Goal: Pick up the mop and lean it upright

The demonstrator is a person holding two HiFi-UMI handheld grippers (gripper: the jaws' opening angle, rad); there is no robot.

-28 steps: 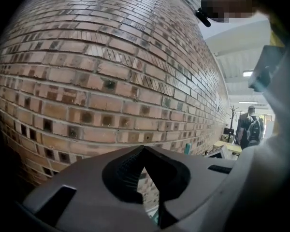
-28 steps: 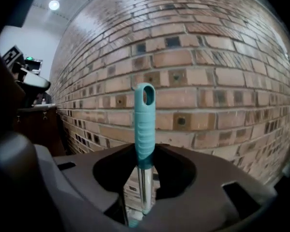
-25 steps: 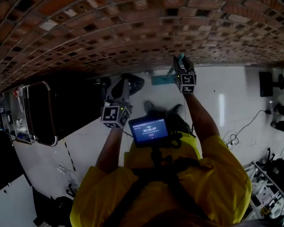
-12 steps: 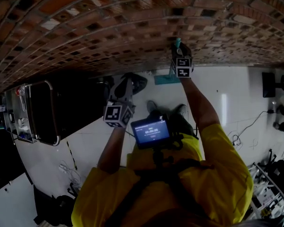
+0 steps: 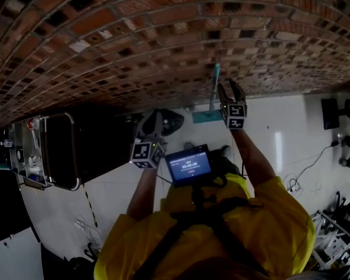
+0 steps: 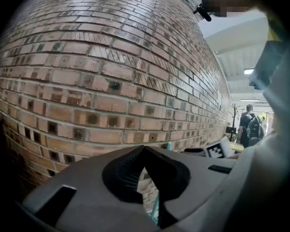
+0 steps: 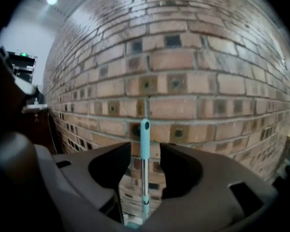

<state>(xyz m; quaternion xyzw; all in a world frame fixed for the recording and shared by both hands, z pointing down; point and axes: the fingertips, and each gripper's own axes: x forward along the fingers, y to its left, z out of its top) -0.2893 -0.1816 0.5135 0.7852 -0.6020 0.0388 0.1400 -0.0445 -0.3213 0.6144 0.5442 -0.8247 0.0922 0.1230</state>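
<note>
The mop stands upright against the brick wall (image 5: 163, 34). Its teal handle (image 5: 215, 77) is at the top and its teal head (image 5: 205, 116) rests on the white floor. In the right gripper view the teal and silver handle (image 7: 144, 149) rises in the gap between the jaws, and neither pad touches it. My right gripper (image 5: 230, 91) is just right of the handle, with its jaws opening. My left gripper (image 5: 154, 120) hangs lower and to the left, shut and empty, away from the mop. Its tips meet in the left gripper view (image 6: 144, 150).
A black cart with a metal frame (image 5: 58, 150) stands at the left by the wall. A phone screen (image 5: 188, 165) is mounted at the person's chest. Cables (image 5: 303, 168) and dark gear lie on the floor at the right. A person (image 6: 249, 127) stands far off.
The right gripper, earlier closed on the mop handle, has spread its jaws and shifted right of it. The handle now stands free against the wall. The left gripper has barely moved.
</note>
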